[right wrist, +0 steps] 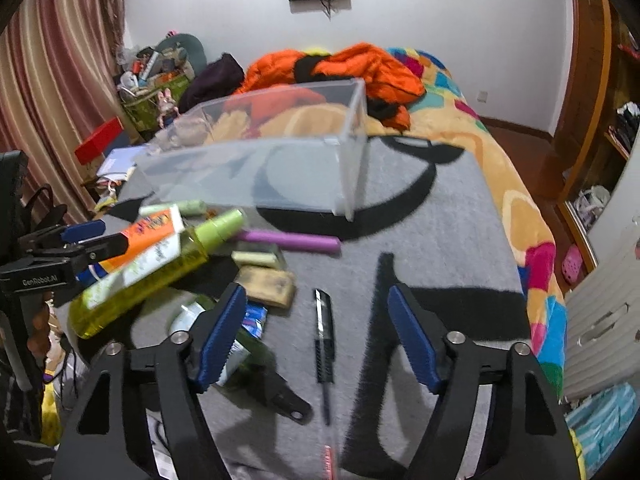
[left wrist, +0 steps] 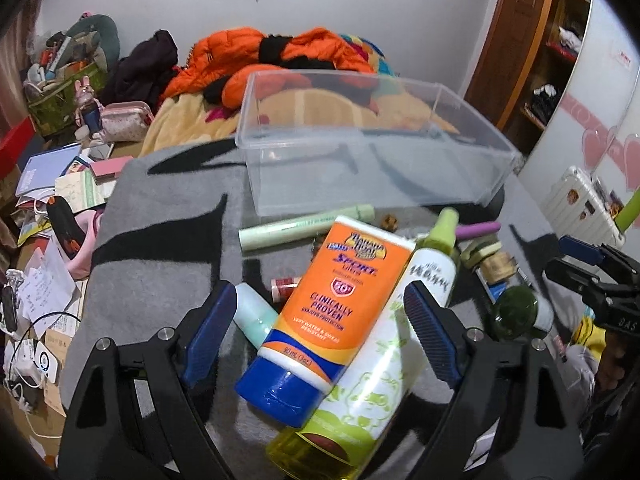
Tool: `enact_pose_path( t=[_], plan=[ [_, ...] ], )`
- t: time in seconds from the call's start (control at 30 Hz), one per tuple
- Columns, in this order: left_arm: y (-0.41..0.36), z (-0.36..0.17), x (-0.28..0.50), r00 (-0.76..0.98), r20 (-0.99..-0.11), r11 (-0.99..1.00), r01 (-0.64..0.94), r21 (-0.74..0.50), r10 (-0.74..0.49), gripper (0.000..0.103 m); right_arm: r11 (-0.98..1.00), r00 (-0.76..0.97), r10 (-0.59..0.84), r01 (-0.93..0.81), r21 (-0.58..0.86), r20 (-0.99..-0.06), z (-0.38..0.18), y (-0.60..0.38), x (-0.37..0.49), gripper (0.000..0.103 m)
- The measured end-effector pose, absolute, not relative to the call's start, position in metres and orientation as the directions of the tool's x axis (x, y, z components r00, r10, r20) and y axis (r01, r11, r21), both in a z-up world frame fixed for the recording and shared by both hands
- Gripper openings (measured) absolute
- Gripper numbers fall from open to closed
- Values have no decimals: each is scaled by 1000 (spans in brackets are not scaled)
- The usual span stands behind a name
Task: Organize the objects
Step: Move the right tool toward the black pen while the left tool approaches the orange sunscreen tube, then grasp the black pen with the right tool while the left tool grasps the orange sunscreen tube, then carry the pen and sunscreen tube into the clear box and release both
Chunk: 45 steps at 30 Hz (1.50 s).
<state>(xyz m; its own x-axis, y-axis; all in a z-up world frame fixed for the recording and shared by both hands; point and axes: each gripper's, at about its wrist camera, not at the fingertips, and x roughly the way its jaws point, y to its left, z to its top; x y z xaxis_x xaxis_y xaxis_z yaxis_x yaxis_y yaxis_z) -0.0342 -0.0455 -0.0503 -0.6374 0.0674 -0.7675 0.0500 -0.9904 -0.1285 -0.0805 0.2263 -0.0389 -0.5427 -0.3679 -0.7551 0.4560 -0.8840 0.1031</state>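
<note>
my left gripper (left wrist: 320, 320) has its fingers spread wide, with the orange sunscreen tube with a blue cap (left wrist: 320, 308) and the yellow-green spray bottle with a white label (left wrist: 384, 356) between them; i cannot tell if the pads touch them. my right gripper (right wrist: 316, 332) also has its fingers spread, above a black mascara wand (right wrist: 325, 344) that lies on the grey and black blanket (right wrist: 440, 232). the clear plastic storage box (left wrist: 360, 140) stands on the bed behind the pile, near a pale green tube (left wrist: 304, 226) and a purple tube (right wrist: 292, 240).
</note>
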Motion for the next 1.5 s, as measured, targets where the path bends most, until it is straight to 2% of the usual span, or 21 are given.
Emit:
enact_pose_path(
  t=[0.27, 0.43, 0.53, 0.67, 0.77, 0.8, 0.87, 1.2, 1.5],
  plan=[
    [-53, -60, -38, -615, -780, -987, 19, -159, 114, 84, -882, -501, -328, 466, 70, -801, -60, 228, -85, 50],
    [-62, -66, -42, -578, -808, -989, 16, -148, 112, 73, -880, -492, -304, 473, 43, -816, -69, 227, -85, 40],
    [-61, -72, -45, -556, -830, -997, 17, -74, 52, 67, -877, -495, -301, 480, 33, -815, -71, 227, -84, 37],
    [-63, -76, -50, -538, -841, -998, 4, -69, 56, 65, -869, -494, -310, 493, 33, -812, -71, 224, -83, 29],
    [-61, -76, -56, -539, -840, -998, -5, -60, 54, 57, -863, -490, -323, 504, 39, -810, -71, 221, -82, 20],
    [-61, -76, -58, -541, -839, -998, -9, -58, 53, 49, -861, -489, -328, 507, 42, -809, -71, 220, -82, 15],
    [-62, -77, -61, -545, -837, -998, -9, -61, 56, 47, -860, -493, -326, 509, 36, -807, -71, 219, -81, 12],
    [-77, -63, -39, -608, -791, -991, 59, -121, 60, 46, -882, -523, -326, 467, 55, -788, -63, 227, -85, 12],
    [-82, -38, -30, -687, -725, -983, 88, -162, 58, 46, -895, -599, -349, 441, 66, -720, -33, 229, -86, 12]
  ],
)
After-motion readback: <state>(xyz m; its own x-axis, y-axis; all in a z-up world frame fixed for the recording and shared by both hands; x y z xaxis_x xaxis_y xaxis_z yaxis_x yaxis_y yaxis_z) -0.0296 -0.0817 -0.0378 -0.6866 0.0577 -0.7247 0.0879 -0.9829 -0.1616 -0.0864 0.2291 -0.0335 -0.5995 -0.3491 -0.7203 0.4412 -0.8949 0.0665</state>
